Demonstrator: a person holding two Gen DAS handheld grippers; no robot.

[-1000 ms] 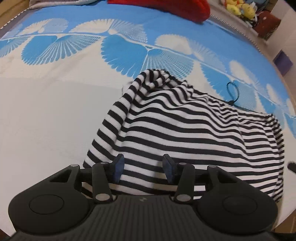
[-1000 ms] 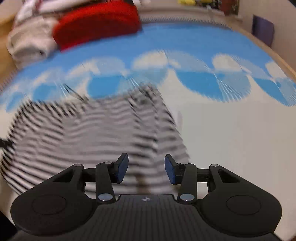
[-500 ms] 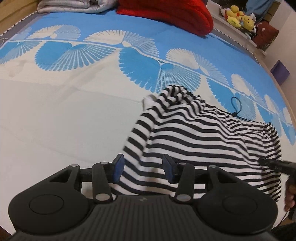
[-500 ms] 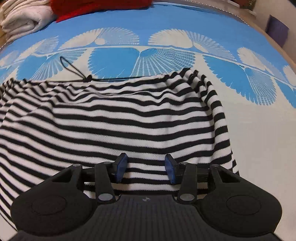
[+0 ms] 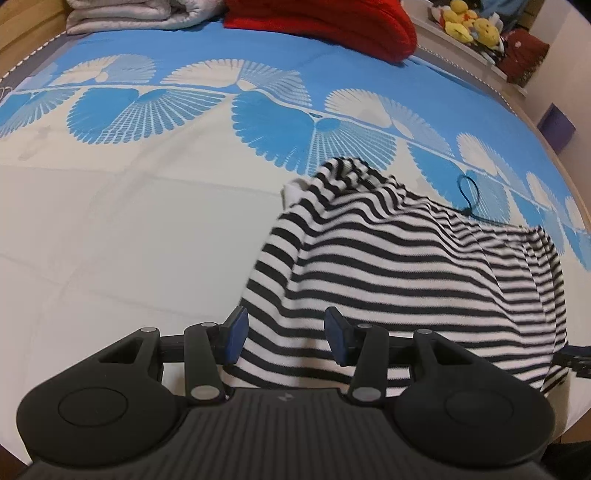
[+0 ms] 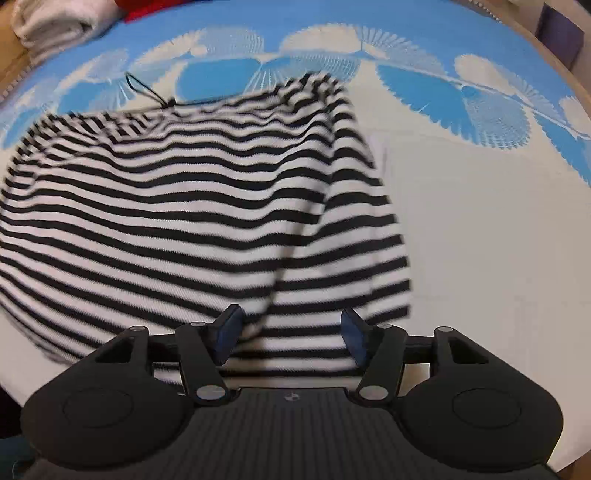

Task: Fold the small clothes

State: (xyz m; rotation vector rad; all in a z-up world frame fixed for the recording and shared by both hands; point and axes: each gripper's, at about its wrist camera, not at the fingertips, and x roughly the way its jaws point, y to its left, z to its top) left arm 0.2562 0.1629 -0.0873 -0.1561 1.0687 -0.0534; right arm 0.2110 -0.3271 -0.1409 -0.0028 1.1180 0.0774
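Both claws have shifted in the last half second: right claw (image 6: 290,334) spread a bit wider and its view has gone motion-blurred, left claw (image 5: 283,334) slid so the garment's left edge now sits between its pads instead of off to the right.

Left claw: spread, blue pads apart, pinching nothing. It's over the near left corner of the black-and-white striped knit garment (image 5: 406,280); cloth shows in the gap but neither pad bears on it.

Right claw: spread, nothing gripped. It's over the near right part of the same striped garment (image 6: 177,206); can't tell if the pads touch the fabric, too blurred.

Garment lies rumpled on the bed, near edge close to both claws, far edge bunched up into a hump. A thin black looped cord (image 5: 467,194) lies at its far edge, on the bedsheet.

Bedsheet: cream with blue fan-shaped print (image 5: 147,221), print band running across behind the garment. Further back, a red folded blanket (image 5: 325,22) beside a grey-white folded quilt (image 5: 129,14). Yellow plush toys (image 5: 469,26) on a ledge at the far right.
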